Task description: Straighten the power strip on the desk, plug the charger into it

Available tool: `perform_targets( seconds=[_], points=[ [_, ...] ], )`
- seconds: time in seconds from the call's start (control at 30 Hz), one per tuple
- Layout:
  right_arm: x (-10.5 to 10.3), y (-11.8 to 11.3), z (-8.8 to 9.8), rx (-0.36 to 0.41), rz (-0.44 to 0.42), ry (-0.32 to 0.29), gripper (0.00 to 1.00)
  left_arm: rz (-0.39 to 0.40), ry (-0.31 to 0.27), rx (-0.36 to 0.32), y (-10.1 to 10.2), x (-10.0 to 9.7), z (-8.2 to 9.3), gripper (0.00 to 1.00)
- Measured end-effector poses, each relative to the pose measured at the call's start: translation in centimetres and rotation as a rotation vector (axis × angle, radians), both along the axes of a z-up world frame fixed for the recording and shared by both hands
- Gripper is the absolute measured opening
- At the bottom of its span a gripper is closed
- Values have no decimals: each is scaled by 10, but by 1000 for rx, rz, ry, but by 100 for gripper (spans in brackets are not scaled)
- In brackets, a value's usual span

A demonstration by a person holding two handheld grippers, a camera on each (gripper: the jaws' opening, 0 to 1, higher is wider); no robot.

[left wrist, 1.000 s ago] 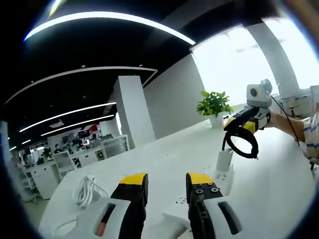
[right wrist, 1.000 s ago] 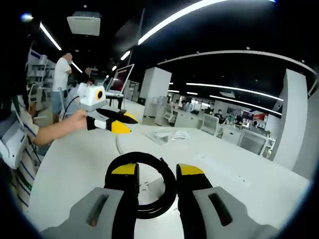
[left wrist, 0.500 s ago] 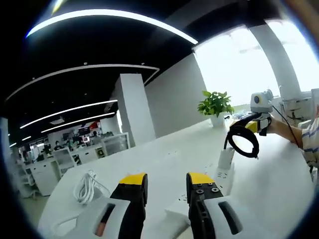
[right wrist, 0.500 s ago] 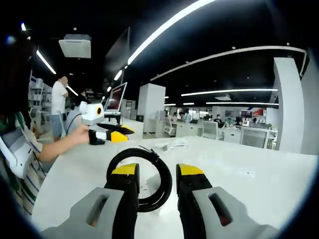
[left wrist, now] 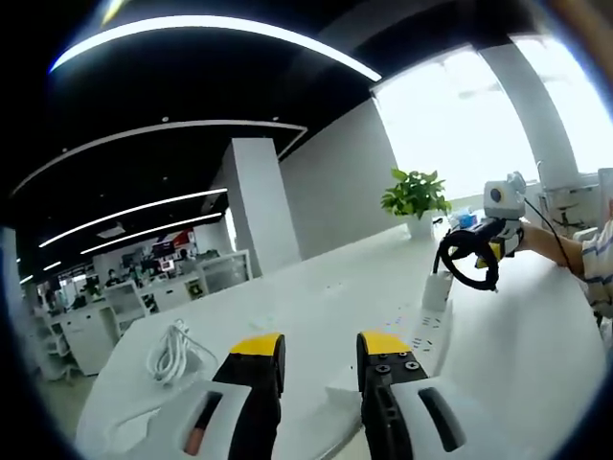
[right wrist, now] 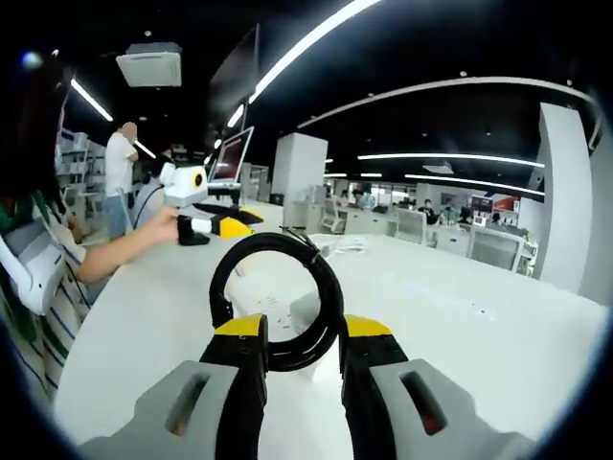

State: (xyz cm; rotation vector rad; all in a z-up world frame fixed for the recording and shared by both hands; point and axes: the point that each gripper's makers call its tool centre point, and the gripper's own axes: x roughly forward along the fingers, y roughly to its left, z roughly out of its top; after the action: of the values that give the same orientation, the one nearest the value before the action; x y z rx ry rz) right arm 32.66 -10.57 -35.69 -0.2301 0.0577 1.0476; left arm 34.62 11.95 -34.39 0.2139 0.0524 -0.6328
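A white power strip (left wrist: 424,331) lies on the white desk (left wrist: 316,307), just right of my left gripper (left wrist: 319,347), which is open with nothing between its jaws. At the strip's far end a small white block (left wrist: 437,287) stands upright. Above it my right gripper (left wrist: 482,241) holds a black coiled cord (left wrist: 466,261) off the desk. In the right gripper view that coil (right wrist: 278,297) rises from between my right gripper (right wrist: 304,328) jaws, which are shut on its lower part. A white charger cable bundle (left wrist: 172,352) lies at the desk's left.
A potted plant (left wrist: 414,197) stands at the desk's far end by the windows. A person's forearm (right wrist: 105,261) reaches in to the left gripper (right wrist: 218,226). The white cable bundle (right wrist: 340,245) lies beyond the coil. Other desks and people fill the background.
The right gripper has lifted the black coil higher off the desk and tipped it more upright. In the left gripper view it now sits a little farther away, above the strip's far end.
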Motion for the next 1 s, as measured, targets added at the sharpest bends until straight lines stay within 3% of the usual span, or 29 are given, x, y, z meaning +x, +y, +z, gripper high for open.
perform_targets(
  seconds=[0.33,0.73,0.9,1.0],
  points=[
    [4,-2,-13,-33,-10,33,28,11,22,-5,16,-12,-12,30],
    [4,-5,-14,-23,-11,47,27,54,74,-14,35,-12,-18,30],
    [3,-9,-14,-39,-4,43,27,15,106,5,24,-11,-26,30],
    [3,-11,-16,-52,-5,42,27,-16,120,51,13,-12,-34,30]
  ],
)
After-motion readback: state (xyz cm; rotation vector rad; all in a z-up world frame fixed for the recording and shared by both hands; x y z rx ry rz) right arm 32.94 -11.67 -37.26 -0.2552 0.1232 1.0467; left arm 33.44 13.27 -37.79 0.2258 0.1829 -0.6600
